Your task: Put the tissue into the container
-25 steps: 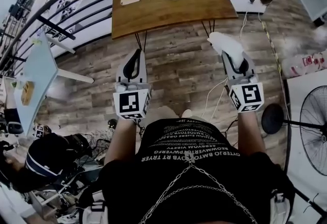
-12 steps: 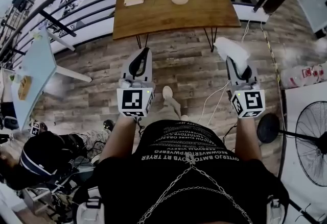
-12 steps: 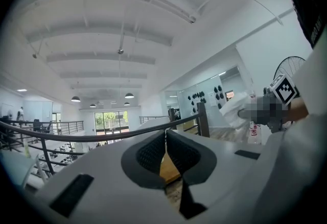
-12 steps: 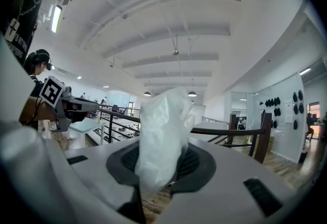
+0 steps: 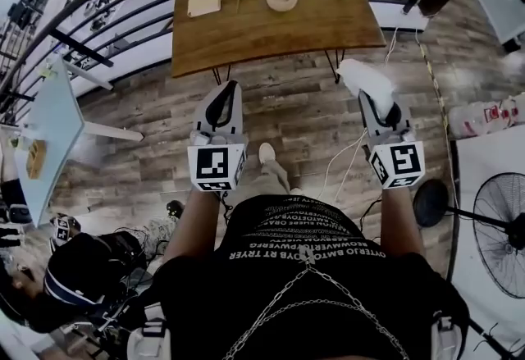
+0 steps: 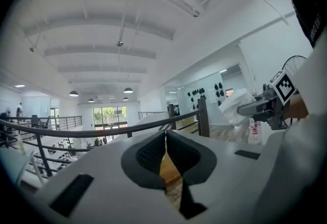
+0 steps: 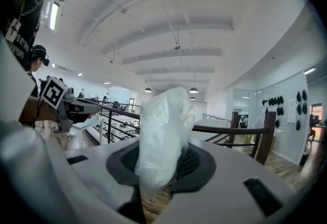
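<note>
**Tissue point(image 7: 161, 131) clamped in the right gripper point(image 5: 373, 96), away from the table**

The grip is seen clearly only in the right gripper view: the jaws are pressed on the white tissue. In the head view the tissue is shown over the wooden floor point(image 5: 287, 112), well apart from the table point(image 5: 271, 30). The left gripper point(image 6: 165, 142) is shown closed and empty. Which object on the table is the container cannot be told.

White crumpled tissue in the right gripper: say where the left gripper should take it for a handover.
Take the white crumpled tissue by the loose puff standing out past the fingers of the right gripper, probably coming in from the left, across them. Its lower end is pinched between those fingers, so only the puff is free.
</note>
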Available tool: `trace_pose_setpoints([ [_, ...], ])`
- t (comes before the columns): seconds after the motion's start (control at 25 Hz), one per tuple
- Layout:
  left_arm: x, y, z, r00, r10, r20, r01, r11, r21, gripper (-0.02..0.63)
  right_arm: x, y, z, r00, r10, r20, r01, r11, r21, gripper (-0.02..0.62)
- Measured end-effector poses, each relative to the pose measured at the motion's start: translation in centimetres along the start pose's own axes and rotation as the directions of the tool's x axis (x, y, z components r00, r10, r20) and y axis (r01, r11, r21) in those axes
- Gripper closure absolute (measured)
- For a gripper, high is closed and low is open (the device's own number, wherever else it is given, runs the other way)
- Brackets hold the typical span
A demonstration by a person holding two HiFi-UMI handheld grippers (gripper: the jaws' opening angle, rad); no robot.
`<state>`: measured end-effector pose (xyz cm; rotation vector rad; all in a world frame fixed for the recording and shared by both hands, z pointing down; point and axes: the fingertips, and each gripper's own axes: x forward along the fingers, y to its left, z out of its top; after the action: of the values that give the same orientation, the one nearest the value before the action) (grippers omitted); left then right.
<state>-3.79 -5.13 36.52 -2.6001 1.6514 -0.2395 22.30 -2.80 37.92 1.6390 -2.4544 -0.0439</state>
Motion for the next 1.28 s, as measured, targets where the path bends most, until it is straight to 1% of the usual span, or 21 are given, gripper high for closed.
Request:
trace_pose_setpoints([
  [0.16, 2.8, 1.5, 0.0, 1.0, -0.005, 0.003, 0.005, 1.0, 0.005, 0.572, 3.0, -1.1, 0.0, 1.0, -0.005, -0.017, 0.005, 1.0, 0.0, 0.486],
  [0.32, 5.6, 3.5, -0.6, 1.0, -0.002, -0.017, 0.002, 1.0, 0.008, 0.572, 6.6, -1.5, 0.4, 1.0, 0.008, -0.026, -0.008, 1.0, 0.0, 0.486],
  [0.48, 8.8, 5.6, -0.3, 0.999, -0.011, -0.032, 0.012, 1.0, 0.013, 0.572, 10.6, -2.0, 1.2, 0.999, 0.013, -0.03, -0.013, 1.0, 0.007, 0.486],
  [0.64, 12.1, 8.3, -0.4, 0.998, -0.021, -0.055, 0.023, 0.999, 0.038, 0.572, 14.8, -1.7, 1.7, 0.999, 0.024, -0.035, -0.023, 1.0, 0.017, 0.486],
  [0.72, 13.4, 9.7, -0.5, 0.998, -0.018, -0.058, 0.02, 0.999, 0.034, 0.572, 16.6, -1.6, 1.8, 0.999, 0.026, -0.042, -0.025, 1.0, 0.018, 0.486],
  [0.88, 15.4, 12.0, -0.4, 0.998, -0.029, -0.049, 0.03, 0.999, 0.022, 0.572, 20.0, -1.3, 3.0, 0.999, 0.025, -0.044, -0.025, 1.0, 0.005, 0.485],
  [1.04, 17.5, 14.7, -0.3, 0.999, -0.039, -0.037, 0.039, 0.999, 0.022, 0.572, 23.5, -1.2, 5.0, 1.0, 0.02, -0.019, -0.02, 1.0, -0.021, 0.486],
  [1.2, 19.3, 16.7, 0.2, 0.998, -0.052, -0.02, 0.053, 0.998, 0.037, 0.572, 25.6, -1.4, 6.3, 1.0, -0.002, 0.005, 0.003, 0.999, -0.036, 0.485],
  [1.28, 19.9, 17.6, 0.3, 0.999, -0.052, -0.015, 0.053, 0.998, 0.032, 0.572, 26.3, -1.5, 6.6, 1.0, -0.014, 0.008, 0.014, 0.999, -0.039, 0.486],
])
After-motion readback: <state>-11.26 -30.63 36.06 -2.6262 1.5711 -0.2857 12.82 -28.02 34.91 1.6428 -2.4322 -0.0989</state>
